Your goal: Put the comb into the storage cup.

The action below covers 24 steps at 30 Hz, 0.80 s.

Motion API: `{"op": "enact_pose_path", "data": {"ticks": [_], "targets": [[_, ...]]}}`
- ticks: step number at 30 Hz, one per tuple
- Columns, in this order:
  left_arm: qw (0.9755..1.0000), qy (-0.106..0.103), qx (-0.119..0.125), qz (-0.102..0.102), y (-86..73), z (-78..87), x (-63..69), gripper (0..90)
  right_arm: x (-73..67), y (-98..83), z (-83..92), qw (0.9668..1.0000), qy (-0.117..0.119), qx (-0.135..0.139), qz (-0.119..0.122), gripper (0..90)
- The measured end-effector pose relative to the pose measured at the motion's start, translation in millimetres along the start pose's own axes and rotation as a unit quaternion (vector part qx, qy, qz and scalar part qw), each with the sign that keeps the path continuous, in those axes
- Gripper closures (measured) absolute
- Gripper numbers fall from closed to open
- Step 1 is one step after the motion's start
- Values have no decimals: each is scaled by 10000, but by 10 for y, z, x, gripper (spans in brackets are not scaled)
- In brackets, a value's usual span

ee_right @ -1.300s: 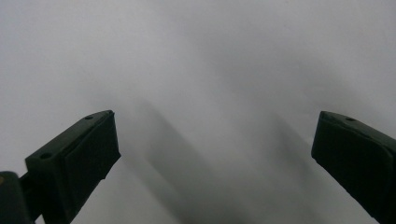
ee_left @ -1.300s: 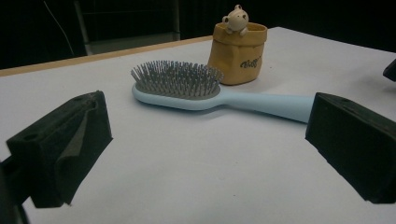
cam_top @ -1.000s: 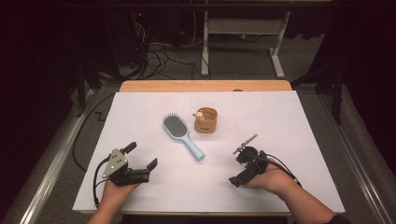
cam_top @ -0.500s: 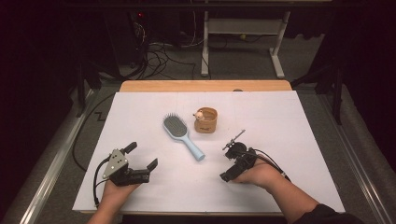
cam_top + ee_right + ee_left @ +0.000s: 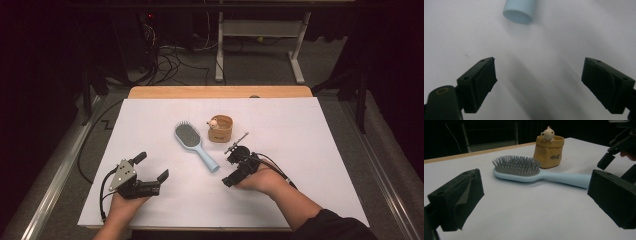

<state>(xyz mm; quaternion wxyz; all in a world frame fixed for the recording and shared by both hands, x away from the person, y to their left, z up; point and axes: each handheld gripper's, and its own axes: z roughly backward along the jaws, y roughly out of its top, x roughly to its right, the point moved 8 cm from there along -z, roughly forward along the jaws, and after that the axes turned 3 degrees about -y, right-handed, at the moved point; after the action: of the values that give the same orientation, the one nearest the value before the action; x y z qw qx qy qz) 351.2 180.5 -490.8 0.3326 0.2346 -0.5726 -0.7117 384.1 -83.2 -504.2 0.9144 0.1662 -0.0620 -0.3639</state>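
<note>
- Hairbrush (image 5: 194, 145): pale blue, oval head with grey bristles facing up; it lies flat on the white tabletop (image 5: 310, 130), head toward the far side, handle slanting near and to the right; handle end is round and flat
- Small tan pouch (image 5: 220, 128): stands upright just right of the brush head, apart from it; a small cream bear figure (image 5: 547, 133) peeks over its rim

Right tool (image 5: 233, 171) moves from the right part of the tabletop (image 5: 320, 150) in toward the middle and a bit toward the far edge, now just beside the handle end of the blue hairbrush (image 5: 196, 145). Right forearm (image 5: 295, 202) swings in with it, angled across the near edge. Its jaws are spread wide, handle tip just ahead of them in the right tool's view.
</note>
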Motion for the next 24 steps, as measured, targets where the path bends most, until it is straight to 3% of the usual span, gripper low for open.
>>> {"op": "enact_pose_path", "data": {"ticks": [12, 20, 24], "targets": [[10000, -48, 29, 3, 8, 3, 13, 14, -97, 388, -124, 10000, 42, 52, 20, 251], [9999, -75, 98, 62, 23, 19, 14, 14, -68, 810, -235, 9997, -111, 200, 48, 420], [9999, -86, 129, 78, 30, 29, 16, 14, -89, 959, -306, 9996, -152, 227, -56, 498]]}}
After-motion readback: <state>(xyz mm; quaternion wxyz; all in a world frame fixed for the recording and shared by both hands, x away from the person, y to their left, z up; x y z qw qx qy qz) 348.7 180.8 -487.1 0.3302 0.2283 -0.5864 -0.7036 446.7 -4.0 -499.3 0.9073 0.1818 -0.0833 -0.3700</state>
